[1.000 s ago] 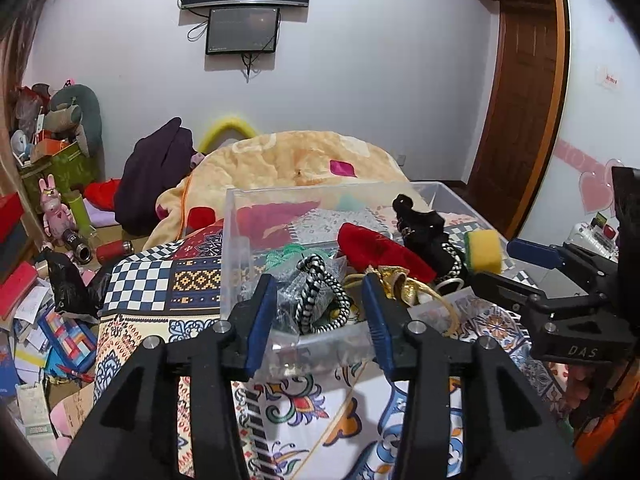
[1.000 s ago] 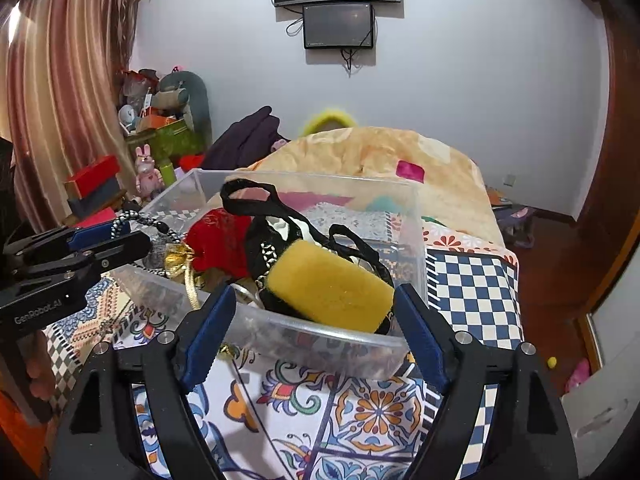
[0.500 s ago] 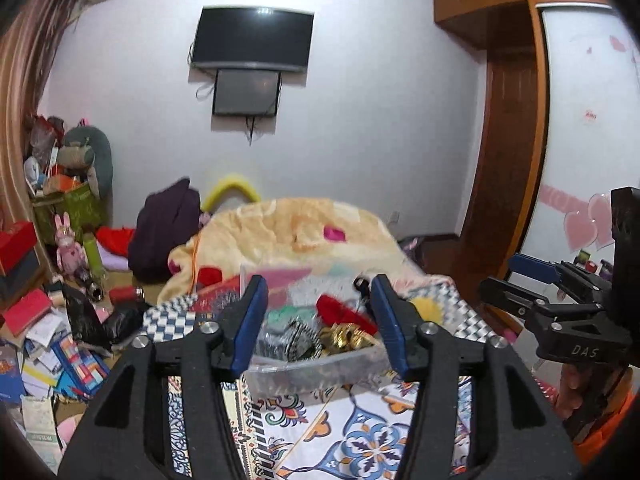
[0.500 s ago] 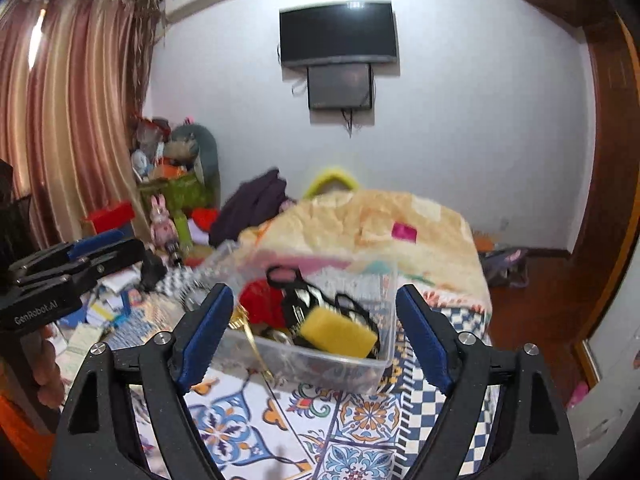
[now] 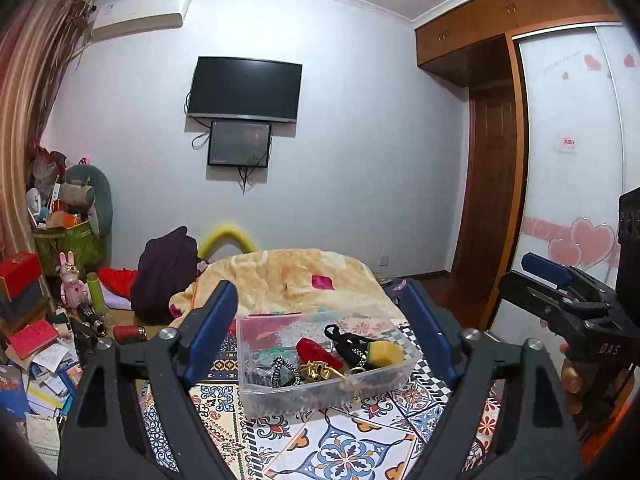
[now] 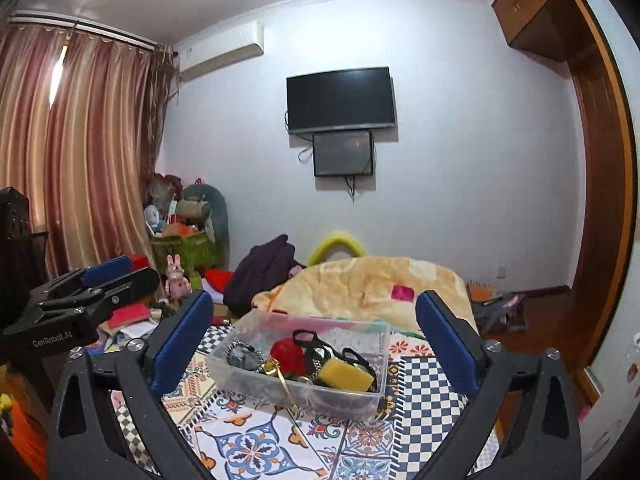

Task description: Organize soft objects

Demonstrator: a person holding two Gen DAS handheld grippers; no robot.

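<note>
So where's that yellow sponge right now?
The yellow sponge lies inside the clear plastic bin on the patterned bedspread, at its right end in both views, beside the black strappy item.

Bin (image 5: pixel 256 394): on the patterned cloth (image 5: pixel 340 448), before the blanket (image 5: pixel 296 280).
In bin: sponge (image 5: pixel 385 352) at right, pouch (image 5: pixel 318 352) mid, braided cord (image 5: pixel 285 372) at left, strap item (image 5: pixel 348 346) between pouch and sponge.
Blanket: behind bin, on the bed.
Dark garment (image 5: pixel 166 272): left of blanket.
Television (image 5: pixel 245 89): on the wall behind the bed, small screen (image 5: pixel 239 143) below it.
Clutter pile (image 5: pixel 36 344): on the floor, left of bed.
Wardrobe (image 5: pixel 492 184): right.
</note>
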